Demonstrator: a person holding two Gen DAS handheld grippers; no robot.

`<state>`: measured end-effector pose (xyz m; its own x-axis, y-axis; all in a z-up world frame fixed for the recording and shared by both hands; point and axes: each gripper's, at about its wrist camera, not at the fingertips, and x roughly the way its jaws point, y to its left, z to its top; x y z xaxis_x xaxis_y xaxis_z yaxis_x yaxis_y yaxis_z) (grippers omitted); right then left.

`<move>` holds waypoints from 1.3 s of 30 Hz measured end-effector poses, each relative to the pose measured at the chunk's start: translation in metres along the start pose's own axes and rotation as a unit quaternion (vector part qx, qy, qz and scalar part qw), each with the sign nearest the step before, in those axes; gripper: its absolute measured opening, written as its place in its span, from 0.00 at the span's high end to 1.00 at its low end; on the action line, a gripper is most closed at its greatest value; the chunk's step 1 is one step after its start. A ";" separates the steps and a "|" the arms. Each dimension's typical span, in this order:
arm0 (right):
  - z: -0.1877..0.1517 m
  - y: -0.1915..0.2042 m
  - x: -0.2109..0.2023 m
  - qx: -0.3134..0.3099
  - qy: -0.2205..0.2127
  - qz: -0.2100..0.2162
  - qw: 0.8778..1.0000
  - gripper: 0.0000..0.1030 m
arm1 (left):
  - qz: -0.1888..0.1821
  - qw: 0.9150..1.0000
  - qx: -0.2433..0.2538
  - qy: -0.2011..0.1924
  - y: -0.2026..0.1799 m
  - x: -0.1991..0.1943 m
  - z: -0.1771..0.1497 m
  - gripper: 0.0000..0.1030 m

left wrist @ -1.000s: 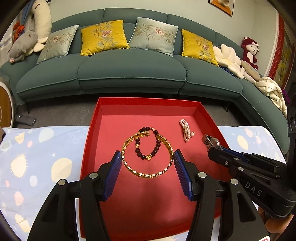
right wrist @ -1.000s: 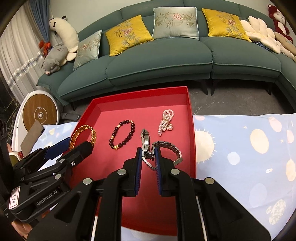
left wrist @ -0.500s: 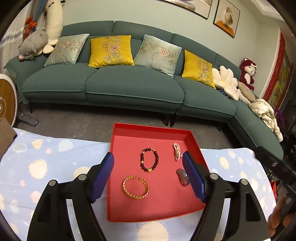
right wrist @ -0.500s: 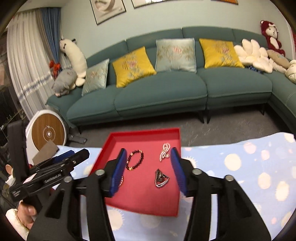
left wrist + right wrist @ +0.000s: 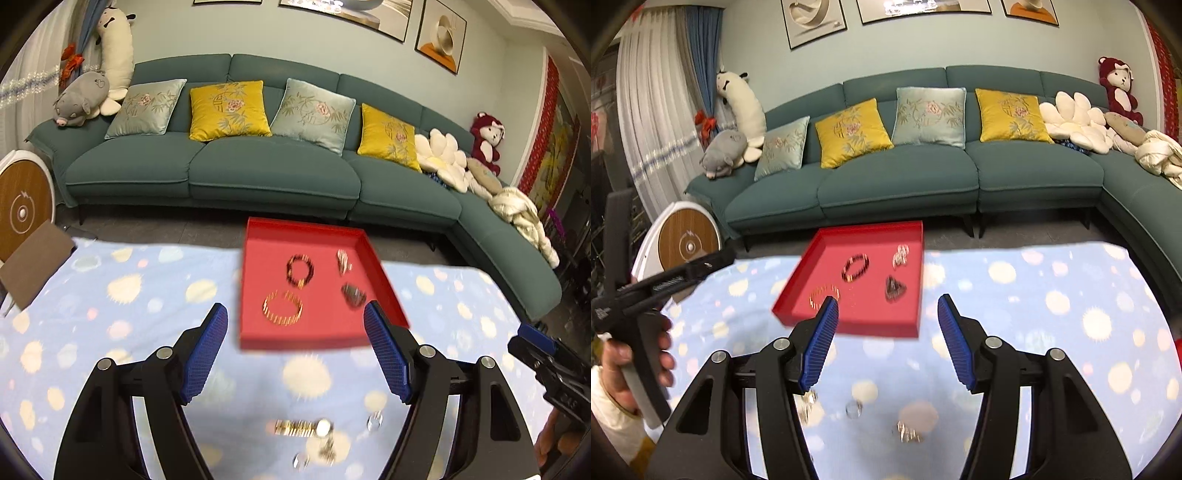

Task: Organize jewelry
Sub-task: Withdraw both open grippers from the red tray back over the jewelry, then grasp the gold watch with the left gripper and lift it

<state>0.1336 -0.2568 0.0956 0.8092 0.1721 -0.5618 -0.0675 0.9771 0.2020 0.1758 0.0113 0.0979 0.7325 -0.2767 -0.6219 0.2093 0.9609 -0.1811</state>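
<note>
The tray (image 5: 255, 325) is sitting on the surface (image 5: 110, 314), with the sofa (image 5: 273, 177) standing behind it. Four pieces are lying in the tray: a bangle (image 5: 282, 308) nearest, a beaded bracelet (image 5: 300, 270) behind it, a watch (image 5: 353, 294) to the right, and a pearl piece (image 5: 343, 260) behind that. More jewelry (image 5: 303, 428) is lying on the surface before the tray.

Both claws, left claw (image 5: 295, 328) and right claw (image 5: 884, 319), hang spread wide with nothing between their blue pads.

A long teal sofa (image 5: 258, 177) with yellow and pale cushions stands against a light blue wall (image 5: 886, 48) with framed pictures. White and blue curtains (image 5: 661, 122) hang at the left. The floor (image 5: 155, 229) is dark grey.
</note>
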 end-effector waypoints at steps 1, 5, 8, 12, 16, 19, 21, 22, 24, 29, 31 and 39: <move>-0.012 -0.002 -0.002 0.000 0.009 -0.005 1.000 0.48 | 0.003 1.000 0.000 0.005 0.003 -0.005 -0.012 0.29; -0.052 -0.006 -0.008 0.005 0.042 -0.009 0.999 0.48 | 0.016 0.999 -0.011 0.039 0.015 -0.015 -0.061 0.29; -0.074 -0.008 -0.010 0.004 0.056 -0.013 0.998 0.48 | 0.017 0.998 -0.022 0.055 0.021 -0.015 -0.090 0.29; -0.091 -0.009 -0.007 -0.001 0.066 -0.016 0.998 0.48 | 0.000 0.997 -0.022 0.069 0.018 -0.009 -0.113 0.29; -0.106 -0.010 0.006 -0.002 0.087 -0.012 0.996 0.48 | 0.000 0.997 0.005 0.074 0.010 -0.001 -0.133 0.29; -0.117 -0.007 0.017 -0.013 0.103 -0.011 0.995 0.48 | -0.008 0.996 0.009 0.088 0.007 0.006 -0.141 0.29; -0.122 -0.003 0.022 -0.026 0.111 -0.012 0.993 0.48 | -0.005 0.996 0.013 0.092 0.006 0.012 -0.144 0.29; -0.124 -0.001 0.025 -0.028 0.114 -0.011 0.993 0.48 | -0.001 0.996 0.013 0.093 0.006 0.016 -0.144 0.29; -0.126 0.001 0.030 -0.028 0.122 -0.008 0.992 0.48 | -0.004 0.996 0.009 0.094 0.007 0.025 -0.138 0.29; -0.126 0.006 0.035 -0.028 0.128 0.002 0.991 0.48 | -0.017 0.995 0.009 0.097 0.003 0.053 -0.124 0.29; -0.126 0.007 0.035 -0.029 0.128 0.004 0.991 0.48 | -0.012 0.995 0.007 0.102 0.001 0.064 -0.122 0.29; -0.126 0.005 0.039 -0.025 0.135 0.005 0.991 0.48 | -0.002 0.993 0.036 0.113 -0.023 0.096 -0.120 0.29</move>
<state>0.0914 -0.2288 -0.0267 0.6236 0.2033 -0.7548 -0.1092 0.9788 0.1734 0.1639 -0.0378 -0.0490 0.5693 -0.2666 -0.7777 0.2644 0.9551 -0.1338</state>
